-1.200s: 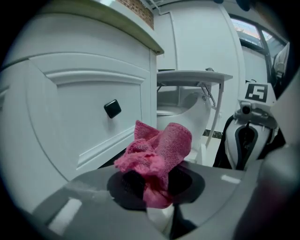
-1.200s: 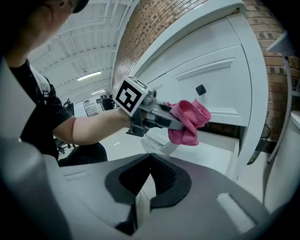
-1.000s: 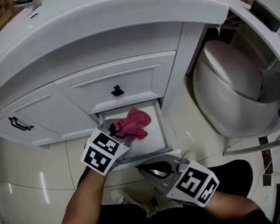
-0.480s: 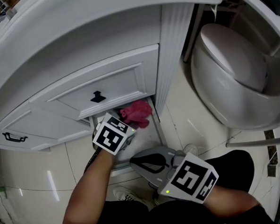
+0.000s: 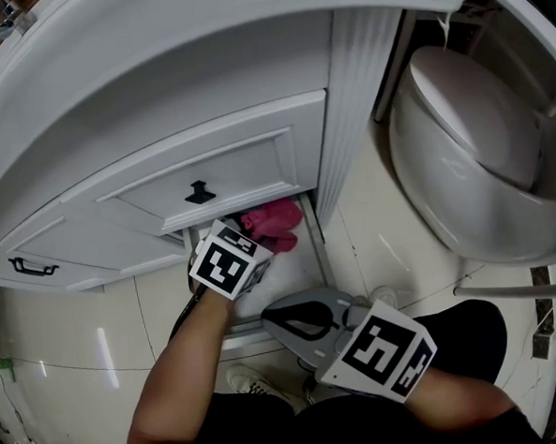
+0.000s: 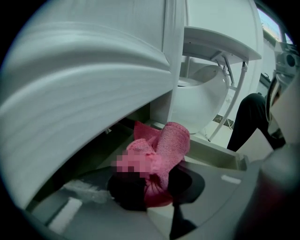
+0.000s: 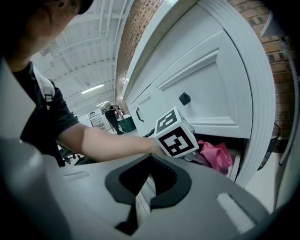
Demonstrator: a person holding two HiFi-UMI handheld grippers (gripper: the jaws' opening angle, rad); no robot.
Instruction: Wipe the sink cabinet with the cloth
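The white sink cabinet (image 5: 218,164) has its bottom drawer (image 5: 288,268) pulled out. My left gripper (image 5: 251,239) reaches into that drawer and is shut on a bunched pink cloth (image 5: 274,223). In the left gripper view the pink cloth (image 6: 161,150) sits squeezed between the black pads (image 6: 127,193) of the left gripper (image 6: 157,187), under the drawer front above it. My right gripper (image 5: 286,321) hangs over the floor in front of the drawer, shut and holding nothing. The right gripper (image 7: 150,161) looks at the left gripper's marker cube (image 7: 176,135) and the cloth (image 7: 216,154).
A white toilet (image 5: 471,148) stands to the right of the cabinet. The drawer above has a black knob (image 5: 198,191). A cabinet door at the left has a black handle (image 5: 32,267). The person's legs and a shoe (image 5: 246,383) are on the tiled floor below.
My left gripper has pushed the pink cloth deeper into the open bottom drawer, toward the cabinet. The right gripper has stayed about where it was. The head view has shifted.
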